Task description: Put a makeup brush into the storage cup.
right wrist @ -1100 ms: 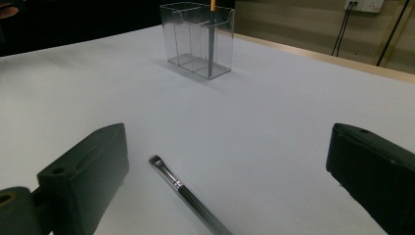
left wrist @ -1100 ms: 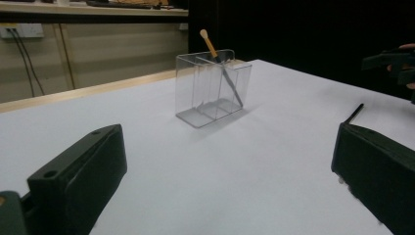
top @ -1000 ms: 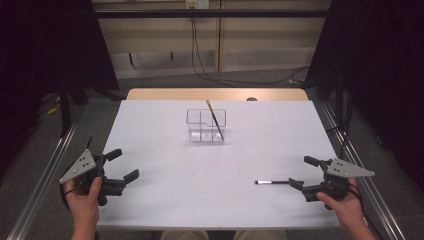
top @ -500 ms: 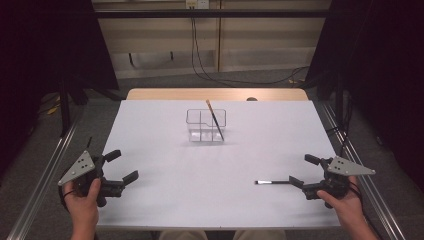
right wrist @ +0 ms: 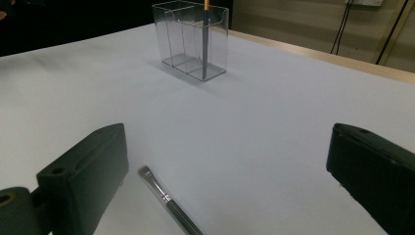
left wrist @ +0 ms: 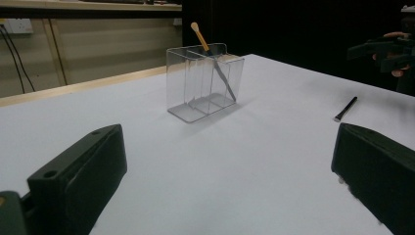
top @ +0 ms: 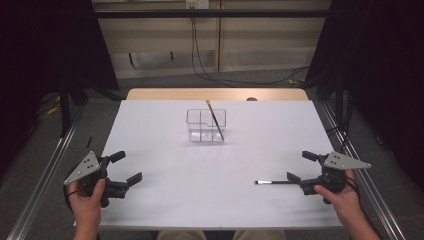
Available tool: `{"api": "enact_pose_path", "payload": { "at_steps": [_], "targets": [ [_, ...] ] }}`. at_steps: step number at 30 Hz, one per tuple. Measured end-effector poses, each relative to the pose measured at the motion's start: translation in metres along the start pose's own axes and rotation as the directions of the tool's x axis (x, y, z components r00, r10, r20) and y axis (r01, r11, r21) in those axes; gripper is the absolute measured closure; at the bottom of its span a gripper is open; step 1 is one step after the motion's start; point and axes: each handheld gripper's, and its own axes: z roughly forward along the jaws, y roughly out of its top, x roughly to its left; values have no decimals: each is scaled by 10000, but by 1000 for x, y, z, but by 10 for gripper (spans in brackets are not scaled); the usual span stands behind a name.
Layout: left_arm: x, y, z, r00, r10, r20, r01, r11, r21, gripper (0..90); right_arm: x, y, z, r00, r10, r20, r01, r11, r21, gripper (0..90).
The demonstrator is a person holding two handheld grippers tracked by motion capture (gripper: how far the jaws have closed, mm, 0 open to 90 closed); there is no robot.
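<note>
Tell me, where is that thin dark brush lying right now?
In the high view the brush lies flat on the white table, front right, just left of the right gripper.

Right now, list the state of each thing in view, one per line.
Left gripper: open, empty.
Right gripper: open, empty, beside the black brush.
Black brush: lying flat on the table.
Clear organizer: upright.
Wooden-handled brush: leaning in the organizer's right compartment.

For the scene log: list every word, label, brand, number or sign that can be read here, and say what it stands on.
None can be read.
Clear organizer: no label.
Brush on the table: no print that can be made out.
Brush in the organizer: handle too small to tell.
Left gripper and right gripper: grey plates bear holes, no lettering.
Wall outlet: blurred, nothing legible.
</note>
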Motion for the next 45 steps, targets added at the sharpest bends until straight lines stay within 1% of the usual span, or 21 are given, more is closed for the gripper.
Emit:
{"api": "enact_pose_path", "payload": {
  "at_steps": [2, 6, 10, 11, 12, 14, 15, 19, 21, 22, 25, 26, 28, 31, 32, 36, 37, 38, 40, 43, 45],
  "targets": [
    [1, 0, 0, 10000, 75, -7, -75, 10000, 50, 0, -1, 0, 2, 10000, 2, -34, -2, 10000, 64, 15],
    [1, 1, 0, 10000, 23, 2, -23, 10000, -32, 0, -2, 3, 7, 9999, 23, -124, -21, 9999, 157, 14],
    [2, 0, 0, 10000, -26, 22, 27, 10000, -89, 0, -3, 8, 12, 9996, -47, -294, 58, 9992, 405, 13],
    [2, 0, -1, 10000, 17, 0, -17, 10000, -72, 0, -3, 8, 14, 9995, -45, -325, 60, 9989, 457, 13],
    [3, 0, -1, 10000, 43, -4, -43, 10000, -74, 0, -4, 9, 14, 9994, -73, -347, 92, 9985, 540, 13],
    [2, 0, -1, 9999, -100, -30, 99, 9998, -169, 0, -5, 11, 16, 9990, -102, -440, 135, 9971, 744, 12],
    [2, 0, -2, 10000, -57, -10, 57, 9999, -145, 0, -6, 12, 17, 9989, -149, -452, 185, 9965, 812, 12],
    [2, 0, -1, 9999, -103, -6, 102, 9998, -165, 0, -7, 16, 20, 9975, -282, -644, 360, 9918, 1225, 11],
    [2, 1, 0, 10000, -73, 8, 74, 9998, -169, 0, -8, 18, 22, 9964, -319, -784, 433, 9880, 1485, 11],
    [2, 1, -1, 10000, 23, 28, -23, 9999, -106, 0, -8, 18, 23, 9959, -352, -834, 483, 9857, 1615, 11],
    [1, 1, 0, 9999, -108, 37, 108, 9998, -182, 0, -9, 20, 26, 9931, -568, -1026, 770, 9757, 2053, 11],
    [1, 1, 0, 10000, -17, 13, 17, 10000, -97, 0, -9, 20, 28, 9921, -632, -1079, 861, 9712, 2222, 11],
    [2, 1, 0, 10000, -33, 20, 33, 10000, -63, 0, -8, 21, 31, 9910, -722, -1129, 994, 9611, 2577, 14],
    [2, 1, 0, 10000, -66, 31, 66, 9999, -115, 0, -8, 21, 35, 9879, -969, -1210, 1309, 9394, 3169, 18],
    [2, 1, -1, 10000, -7, 2, 7, 9999, -110, 0, -8, 21, 36, 9876, -956, -1247, 1326, 9326, 3355, 19],
    [2, 1, -1, 10000, -11, -18, 10, 10000, -91, 0, -11, 23, 40, 9846, -984, -1442, 1484, 9069, 3943, 25],
    [1, 1, -1, 9999, -113, -25, 113, 9998, -163, 0, -13, 23, 40, 9857, -910, -1421, 1420, 9026, 4065, 24],
    [2, 1, -1, 10000, -39, -30, 38, 9999, -111, 0, -14, 23, 41, 9873, -798, -1375, 1309, 8988, 4183, 24],
    [2, 1, -1, 10000, -48, -18, 48, 9999, -128, 0, -15, 24, 42, 9865, -800, -1429, 1356, 8882, 4390, 25],
    [2, 1, -1, 10000, -40, -18, 40, 9999, -93, 0, -16, 26, 45, 9832, -903, -1585, 1557, 8679, 4717, 28],
    [2, 1, -1, 10000, -43, -24, 43, 10000, -77, 0, -15, 27, 47, 9810, -1019, -1652, 1720, 8506, 4969, 30]
  ]
}}
